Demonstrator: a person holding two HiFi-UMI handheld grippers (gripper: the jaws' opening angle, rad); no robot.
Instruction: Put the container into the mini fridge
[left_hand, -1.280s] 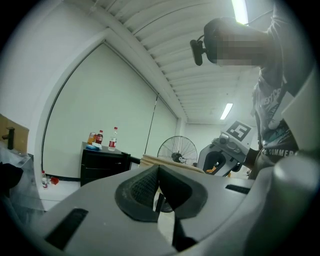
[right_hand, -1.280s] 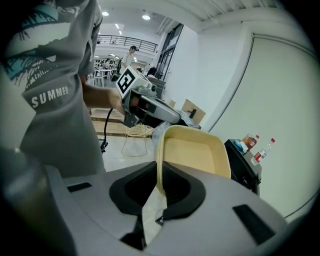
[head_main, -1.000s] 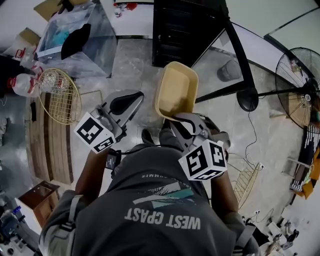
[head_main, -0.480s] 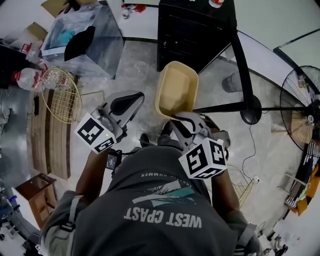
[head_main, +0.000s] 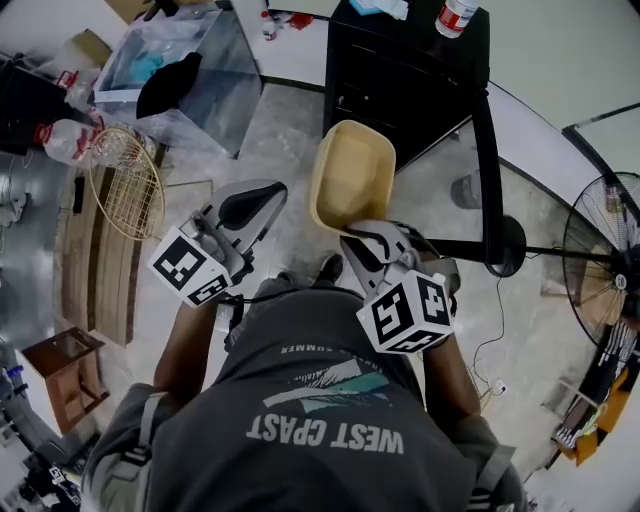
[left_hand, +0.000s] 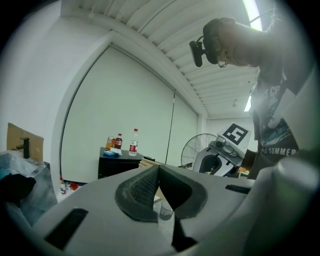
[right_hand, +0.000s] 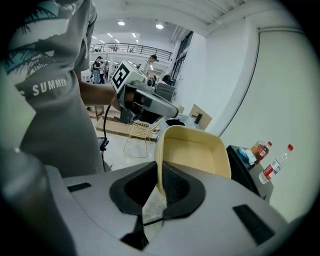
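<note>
A pale yellow tub-shaped container (head_main: 352, 185) hangs tilted in front of me, its open side facing up in the head view. My right gripper (head_main: 354, 238) is shut on its near rim; in the right gripper view the rim (right_hand: 160, 170) is pinched between the two pads. My left gripper (head_main: 268, 196) is to the left of the container, apart from it, shut with nothing between its pads (left_hand: 145, 187). The black mini fridge (head_main: 400, 75) stands ahead, door closed, with bottles (head_main: 452, 14) on top; the same fridge (left_hand: 117, 162) shows in the left gripper view.
A black-framed glass panel (head_main: 490, 150) stands right of the fridge. A floor fan (head_main: 605, 240) is at the right. A clear plastic bin (head_main: 180, 70), a wire basket (head_main: 125, 185) and wooden planks (head_main: 95, 270) lie to the left. A cable (head_main: 495, 330) runs on the floor.
The fridge and the floor things have slid down and left in the head view, so the fridge is nearer. Both grippers and the held container keep their places relative to me.
</note>
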